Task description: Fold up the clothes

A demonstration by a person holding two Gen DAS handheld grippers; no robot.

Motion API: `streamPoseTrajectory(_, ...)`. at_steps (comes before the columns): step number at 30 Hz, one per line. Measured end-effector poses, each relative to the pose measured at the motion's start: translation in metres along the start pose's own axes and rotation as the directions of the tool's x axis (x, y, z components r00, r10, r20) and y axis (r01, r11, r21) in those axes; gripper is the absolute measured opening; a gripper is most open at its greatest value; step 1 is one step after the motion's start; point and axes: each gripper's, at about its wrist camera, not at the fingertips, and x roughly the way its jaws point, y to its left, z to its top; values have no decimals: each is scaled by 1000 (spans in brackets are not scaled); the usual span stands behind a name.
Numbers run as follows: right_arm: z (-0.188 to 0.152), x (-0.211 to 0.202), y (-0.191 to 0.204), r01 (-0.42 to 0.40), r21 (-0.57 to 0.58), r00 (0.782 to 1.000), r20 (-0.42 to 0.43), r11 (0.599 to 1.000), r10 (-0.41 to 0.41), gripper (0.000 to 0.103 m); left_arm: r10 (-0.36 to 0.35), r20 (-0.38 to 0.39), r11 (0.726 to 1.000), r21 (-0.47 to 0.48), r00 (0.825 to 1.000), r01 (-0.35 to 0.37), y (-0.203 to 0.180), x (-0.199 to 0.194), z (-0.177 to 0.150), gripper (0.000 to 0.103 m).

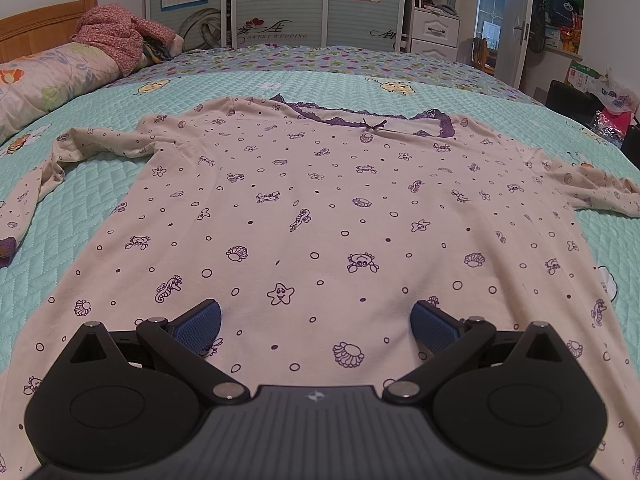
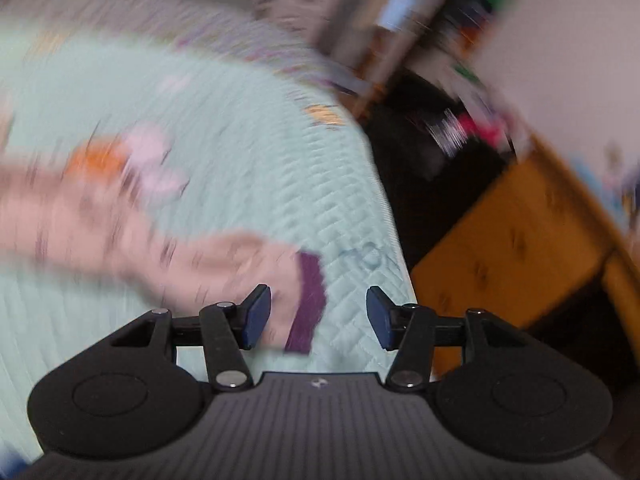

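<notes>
A cream long-sleeved pyjama top [image 1: 320,208] with purple sea-creature prints lies flat, front up, on the bed, its purple lace neckline [image 1: 368,120] far from me. Both sleeves spread outward. My left gripper [image 1: 316,324] hovers open over the hem area, with nothing between its blue pads [image 1: 200,324]. In the blurred right wrist view, the sleeve [image 2: 200,260] ends in a purple cuff [image 2: 308,304] on the quilt near the bed's edge. My right gripper [image 2: 318,316] stands open just above that cuff, and the cuff lies between the fingers.
The bed wears a mint quilted cover [image 1: 80,200]. A pillow [image 1: 48,76] and a red flowered garment [image 1: 116,36] lie at the far left. Beyond the right bed edge stand a wooden cabinet [image 2: 520,240] and dark bags [image 2: 432,148]. Wardrobe doors [image 1: 280,4] stand behind.
</notes>
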Motion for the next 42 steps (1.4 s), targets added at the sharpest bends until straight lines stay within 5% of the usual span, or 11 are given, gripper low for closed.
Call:
streamPoseTrajectory(5, -4, 23, 33, 35, -209, 999, -15, 977, -39, 54, 7, -1, 1000, 3, 1000, -7, -2, 0, 0, 103)
streamPoseTrajectory(9, 21, 27, -6, -141, 184, 986, -67, 973, 155, 2, 10, -2, 1000, 4, 1000, -10, -2, 1, 1, 103)
streamPoseTrajectory(11, 27, 26, -46, -252, 506, 955, -7, 825, 296, 2, 11, -1, 1000, 3, 1000, -11, -2, 1, 0, 103)
streamPoseTrajectory(14, 12, 46, -104, -331, 877, 866, 135, 349, 482, 9, 10, -1, 1000, 2, 1000, -10, -2, 1, 1, 103)
streamPoseTrajectory(16, 0, 55, -123, -262, 948, 866, 149, 180, 477, 33, 10, -1, 1000, 2, 1000, -10, -2, 1, 0, 103)
streamPoseTrajectory(18, 2, 44, -129, -226, 934, 922, 114, 277, 370, 65, 9, -1, 1000, 1, 1000, -9, -2, 1, 0, 103)
streamPoseTrajectory(21, 3, 20, -123, -169, 843, 977, 75, 510, 200, 65, 8, 0, 1000, 0, 1000, -8, -1, 1, 1, 103)
streamPoseTrajectory(29, -19, 7, -41, -14, 162, 1000, -1, 987, 14, 64, 10, 1, 1000, 0, 1000, -10, -2, 1, 0, 103)
streamPoseTrajectory(36, -6, 15, 28, 40, -275, 998, 48, 961, -27, 61, 14, 1, 1000, -1, 1000, -14, -3, 1, 1, 103)
streamPoseTrajectory(39, 15, 17, 6, -128, -62, 992, -24, 990, 127, 4, 12, 1, 1000, -2, 1000, -12, -2, 1, 0, 103)
streamPoseTrajectory(42, 35, 6, -42, -264, 322, 963, 36, 909, 267, 4, 10, 3, 1000, -3, 1000, -10, -1, 1, 0, 103)
